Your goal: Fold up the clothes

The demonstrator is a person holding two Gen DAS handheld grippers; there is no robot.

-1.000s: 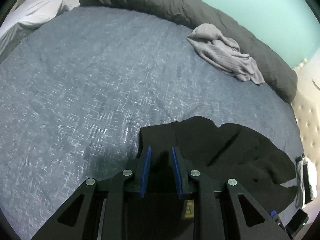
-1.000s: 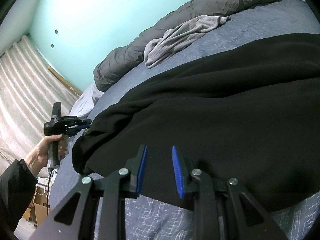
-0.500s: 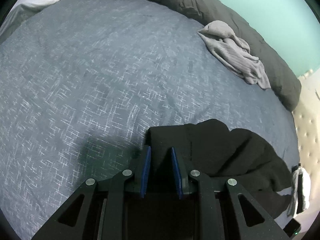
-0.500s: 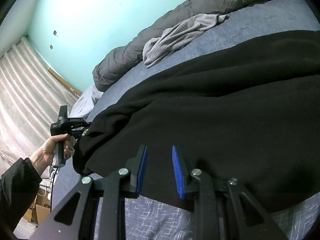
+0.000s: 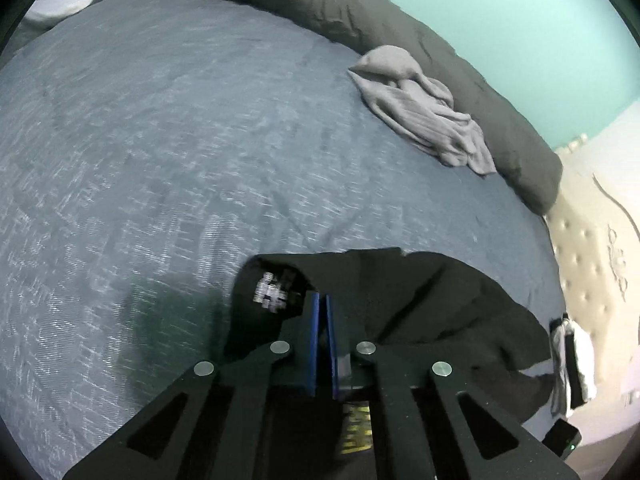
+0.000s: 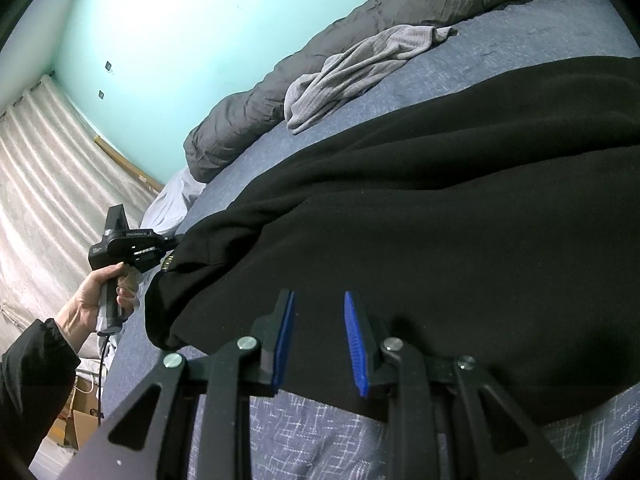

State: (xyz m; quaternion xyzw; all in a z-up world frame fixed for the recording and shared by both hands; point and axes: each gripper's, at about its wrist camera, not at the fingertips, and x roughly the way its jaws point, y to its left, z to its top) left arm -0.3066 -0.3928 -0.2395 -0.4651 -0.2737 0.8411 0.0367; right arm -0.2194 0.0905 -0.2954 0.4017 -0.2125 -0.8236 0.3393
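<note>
Blue-grey woven bedding (image 5: 168, 152) stretches under everything. On your left, the left gripper (image 5: 321, 304) has its blue pads pinched together on a corner of the soft black fleece garment (image 6: 460, 208), which lies spread along the near edge. It looks limp and light, so take hems and corners. Your right gripper (image 6: 318, 320) hovers part open over its hem, gripping nothing.

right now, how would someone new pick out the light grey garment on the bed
Start at the blue-grey bedspread and follow it to the long dark grey duvet roll below the turquoise wall. The crumpled light grey knit garment lies against that roll, paler than the duvet and well apart from the black garment.
</note>
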